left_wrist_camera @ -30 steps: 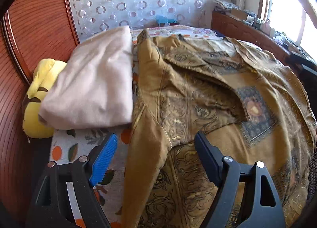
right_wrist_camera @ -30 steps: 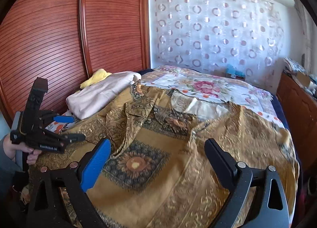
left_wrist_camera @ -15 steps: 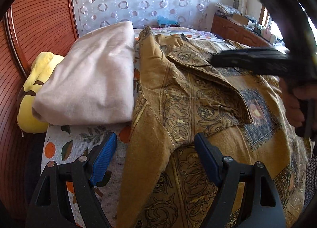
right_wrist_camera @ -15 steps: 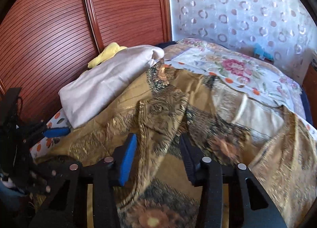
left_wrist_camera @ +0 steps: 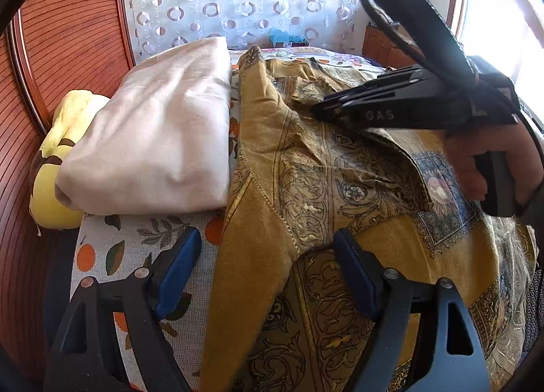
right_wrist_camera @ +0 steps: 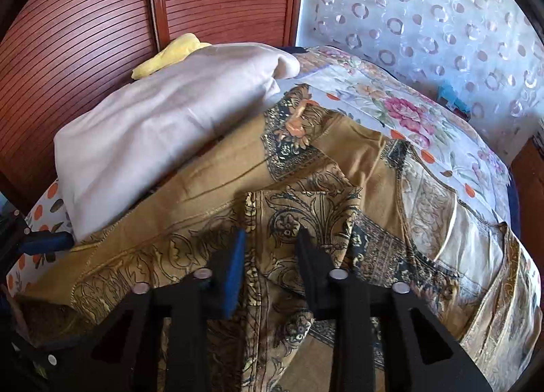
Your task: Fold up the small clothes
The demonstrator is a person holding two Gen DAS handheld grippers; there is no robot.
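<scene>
A mustard-gold patterned garment (left_wrist_camera: 306,194) lies spread and rumpled on the bed; it also fills the right wrist view (right_wrist_camera: 306,188). My left gripper (left_wrist_camera: 268,256) is open just above the garment's near sleeve edge, holding nothing. My right gripper (right_wrist_camera: 272,249) is partly closed, its jaws straddling a raised fold of the garment without clamping it. In the left wrist view the right gripper (left_wrist_camera: 319,109) reaches in from the right, low over the garment's upper part.
A folded beige cloth (left_wrist_camera: 159,140) lies left of the garment, against a yellow plush toy (left_wrist_camera: 57,160). The bed has a floral sheet (left_wrist_camera: 136,242). A red slatted wardrobe (right_wrist_camera: 102,11) stands at the left. A dotted curtain (right_wrist_camera: 425,11) hangs behind.
My right gripper moved forward and down onto the garment and narrowed its jaws around a fold. The left gripper stayed open and shifted slightly.
</scene>
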